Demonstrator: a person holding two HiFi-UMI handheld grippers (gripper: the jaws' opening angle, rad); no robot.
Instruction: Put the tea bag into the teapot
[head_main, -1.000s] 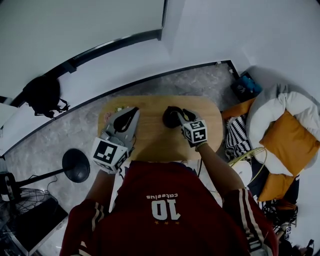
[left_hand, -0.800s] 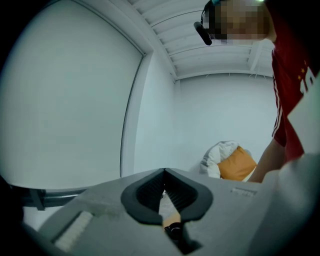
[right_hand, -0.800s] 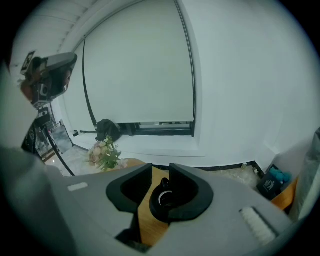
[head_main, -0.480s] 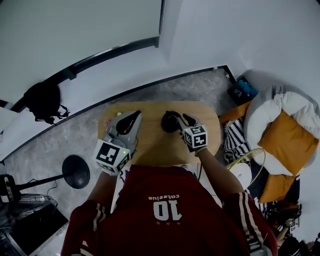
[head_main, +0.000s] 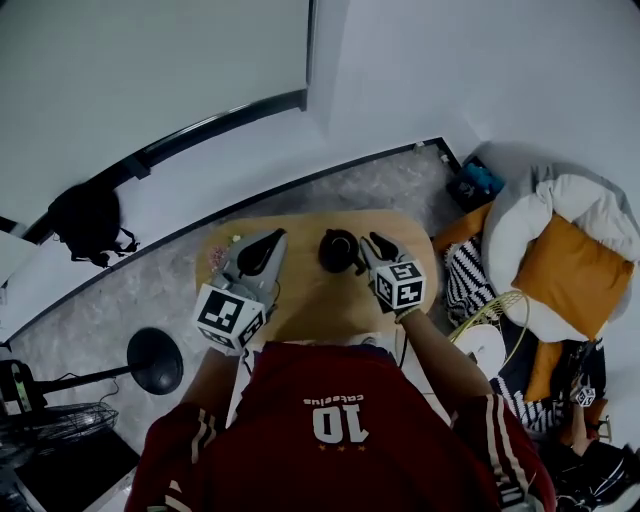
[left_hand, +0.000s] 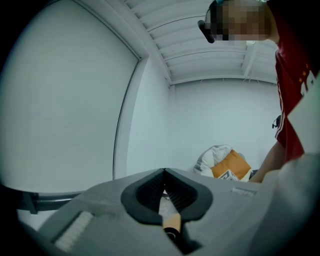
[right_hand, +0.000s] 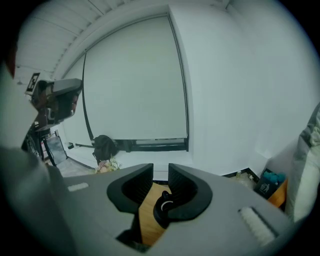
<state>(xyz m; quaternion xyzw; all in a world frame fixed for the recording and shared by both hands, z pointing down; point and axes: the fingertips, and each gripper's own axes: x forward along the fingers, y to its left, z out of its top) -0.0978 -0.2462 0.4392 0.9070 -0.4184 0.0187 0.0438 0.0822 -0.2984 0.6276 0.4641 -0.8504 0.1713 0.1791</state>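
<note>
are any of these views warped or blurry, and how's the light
Head view: strong fisheye, the dark rail bows; even, soft light. Left gripper view: dark round corners, a mosaic patch top right. Right gripper view: same dark corners, teapot dark, little detail.

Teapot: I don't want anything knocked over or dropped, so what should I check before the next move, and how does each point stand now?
1. Is the teapot upright on the wooden table: ok.
2. Is its lid off, so the opening is free: cannot tell.
3. Does the left gripper hold the tea bag: cannot tell; its jaws are shut, with a pale sliver showing between them.
4. Is the right gripper free: ok; its jaws stand apart, have just closed a little and press on nothing; the teapot shows beyond them.
</note>
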